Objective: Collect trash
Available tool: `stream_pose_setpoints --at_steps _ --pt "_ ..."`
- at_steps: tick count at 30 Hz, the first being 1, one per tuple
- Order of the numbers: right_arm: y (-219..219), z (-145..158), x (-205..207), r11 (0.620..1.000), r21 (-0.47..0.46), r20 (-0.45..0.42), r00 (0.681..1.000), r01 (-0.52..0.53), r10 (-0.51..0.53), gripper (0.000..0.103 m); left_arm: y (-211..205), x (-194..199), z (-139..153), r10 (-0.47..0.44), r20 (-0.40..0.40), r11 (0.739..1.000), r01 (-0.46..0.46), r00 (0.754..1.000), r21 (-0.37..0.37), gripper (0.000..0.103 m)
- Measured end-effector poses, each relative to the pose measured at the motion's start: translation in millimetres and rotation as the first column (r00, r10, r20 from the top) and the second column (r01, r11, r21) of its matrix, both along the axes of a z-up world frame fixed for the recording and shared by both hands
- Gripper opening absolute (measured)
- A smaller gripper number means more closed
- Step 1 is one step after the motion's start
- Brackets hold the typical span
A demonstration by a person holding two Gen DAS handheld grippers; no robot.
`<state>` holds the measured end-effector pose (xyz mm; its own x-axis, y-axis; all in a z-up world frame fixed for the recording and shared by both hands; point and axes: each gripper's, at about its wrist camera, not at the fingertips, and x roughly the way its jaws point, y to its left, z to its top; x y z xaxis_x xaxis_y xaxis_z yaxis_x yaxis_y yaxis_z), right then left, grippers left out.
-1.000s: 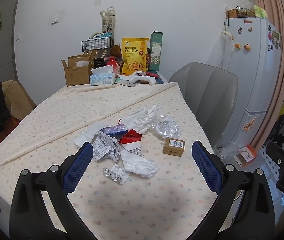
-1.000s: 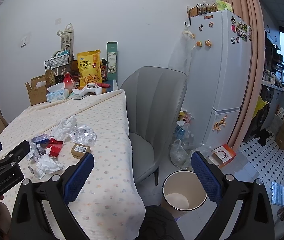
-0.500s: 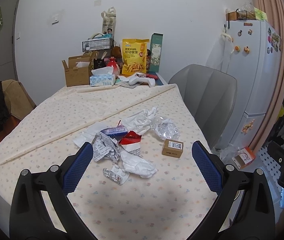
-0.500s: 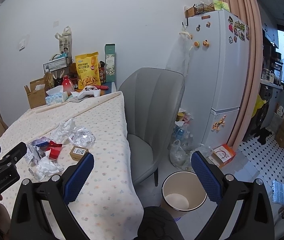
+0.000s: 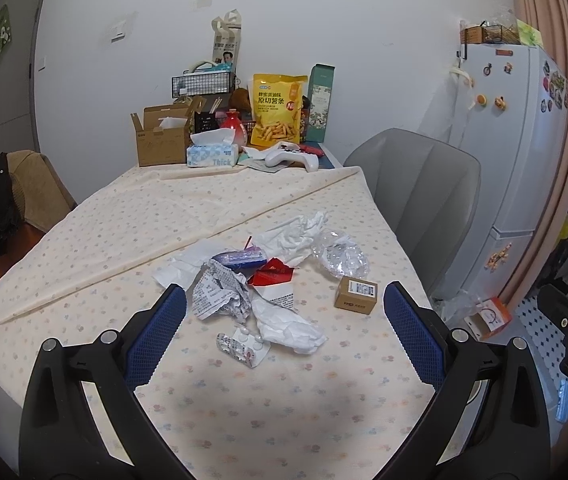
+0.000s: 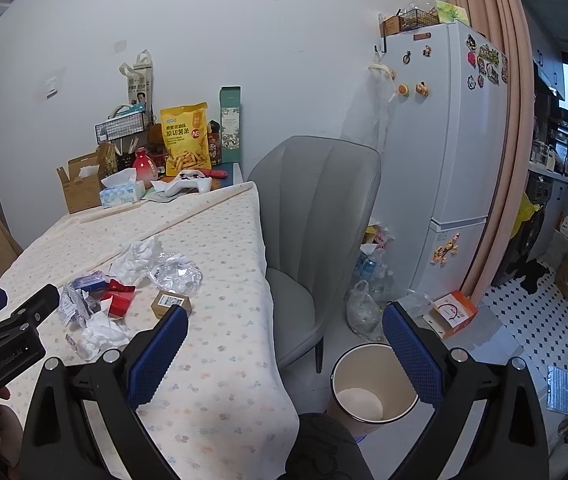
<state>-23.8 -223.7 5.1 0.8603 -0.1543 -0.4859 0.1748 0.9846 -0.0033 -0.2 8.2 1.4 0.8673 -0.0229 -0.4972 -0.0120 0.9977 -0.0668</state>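
A pile of trash lies on the tablecloth: crumpled printed paper (image 5: 220, 294), white tissue (image 5: 288, 326), a red wrapper (image 5: 270, 272), a blister pack (image 5: 240, 346), clear plastic (image 5: 342, 254) and a small brown box (image 5: 356, 294). My left gripper (image 5: 284, 332) is open and empty, hovering just in front of the pile. My right gripper (image 6: 284, 344) is open and empty, held off the table's right edge above an open beige trash bin (image 6: 372, 388) on the floor. The pile also shows in the right wrist view (image 6: 124, 296).
A grey chair (image 6: 316, 216) stands at the table's right side, next to the bin. Boxes, a tissue box (image 5: 212, 156), a yellow snack bag (image 5: 278, 110) and a game controller crowd the table's far end. A fridge (image 6: 448, 152) and floor clutter lie to the right.
Both grippers have drifted slightly; the views have shifted a little, with the table scene lower and nearer in the right wrist view. Nothing was grasped or moved.
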Motion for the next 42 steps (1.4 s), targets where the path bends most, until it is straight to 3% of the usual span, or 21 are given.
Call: stream_pose_setpoints --at_steps 11,22,26,30,34,37,40,42 --pt "26.7 -13.5 23.5 0.997 0.019 -0.044 0.997 -0.069 0.07 0.095 33.7 9.9 -18.2 0.065 -0.061 0.998 -0.066 0.996 -0.017 0.098" --pt "54.8 -47.9 53.1 0.983 0.036 -0.142 0.973 -0.179 0.182 0.091 54.8 33.2 -62.4 0.103 -0.182 0.994 -0.11 0.978 -0.028 0.097" --pt "60.1 -60.4 64.7 0.979 0.043 -0.173 0.964 -0.197 0.202 0.089 53.0 44.6 -77.1 0.099 -0.225 0.994 -0.107 0.969 -0.025 0.093" --pt "58.9 -68.0 72.5 0.98 0.05 -0.197 0.96 -0.192 0.198 0.089 49.6 56.9 -89.6 0.088 -0.261 0.995 -0.099 0.961 -0.031 0.084" --pt "56.0 -74.4 78.7 0.982 0.052 -0.213 0.959 -0.182 0.189 0.089 43.2 65.7 -98.5 0.065 -0.295 0.996 -0.078 0.953 -0.032 0.082" --pt "56.0 -77.5 80.3 0.982 0.051 -0.223 0.957 -0.181 0.188 0.089 42.9 70.1 -102.7 0.052 -0.315 0.996 -0.07 0.948 -0.047 0.066" --pt "59.8 -78.6 81.0 0.981 0.048 -0.228 0.954 -0.189 0.195 0.089 45.5 70.7 -104.2 0.046 -0.32 0.996 -0.07 0.946 -0.062 0.042" --pt "63.6 -78.5 80.7 0.979 0.044 -0.229 0.952 -0.197 0.202 0.089 47.7 70.4 -104.4 0.032 -0.324 0.995 -0.062 0.946 -0.081 0.019"
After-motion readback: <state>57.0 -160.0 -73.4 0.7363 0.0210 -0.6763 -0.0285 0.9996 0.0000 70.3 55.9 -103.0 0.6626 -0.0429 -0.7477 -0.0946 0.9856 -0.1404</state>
